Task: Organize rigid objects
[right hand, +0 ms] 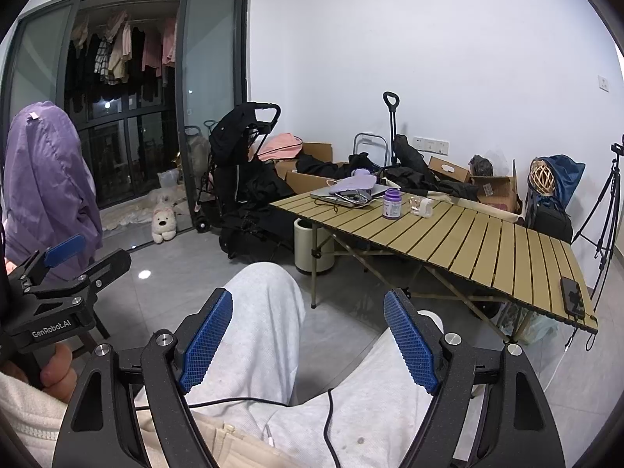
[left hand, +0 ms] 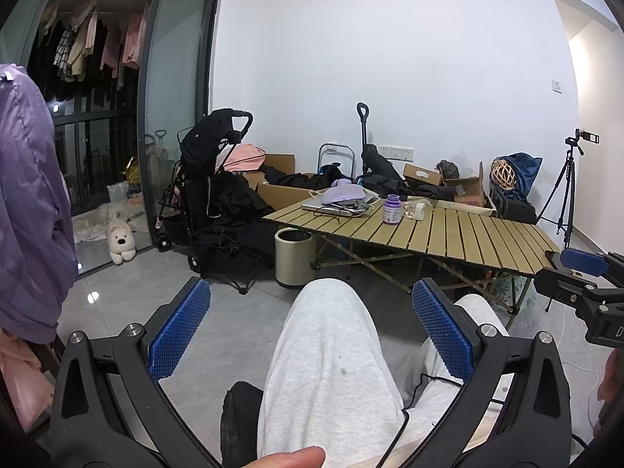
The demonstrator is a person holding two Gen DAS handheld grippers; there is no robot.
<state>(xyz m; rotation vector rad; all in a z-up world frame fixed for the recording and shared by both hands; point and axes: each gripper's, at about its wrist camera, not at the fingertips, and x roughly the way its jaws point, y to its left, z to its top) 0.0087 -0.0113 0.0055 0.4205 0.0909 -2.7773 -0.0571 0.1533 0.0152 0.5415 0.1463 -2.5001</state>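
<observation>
A purple bottle [left hand: 391, 209] [right hand: 391, 204] stands on the slatted folding table [left hand: 460, 234] [right hand: 468, 238], beside a small clear and white object [left hand: 415, 210] [right hand: 423, 206]. A laptop with a lilac item and cables on it [left hand: 339, 199] [right hand: 351, 191] lies at the table's far end. A black phone [right hand: 572, 296] lies near the table's near right corner. My left gripper [left hand: 312, 308] is open and empty over the person's lap, well short of the table. My right gripper [right hand: 308, 312] is open and empty over the lap too. The left gripper also shows in the right wrist view [right hand: 70, 269], and the right gripper in the left wrist view [left hand: 577, 273].
A cream waste bin [left hand: 293, 255] [right hand: 312, 247] stands under the table's far end. A black stroller [left hand: 212, 179], cardboard boxes [left hand: 280, 191] and bags line the wall. A tripod [left hand: 565, 195] stands at the right. A purple jacket [right hand: 46, 179] hangs on a chair at the left.
</observation>
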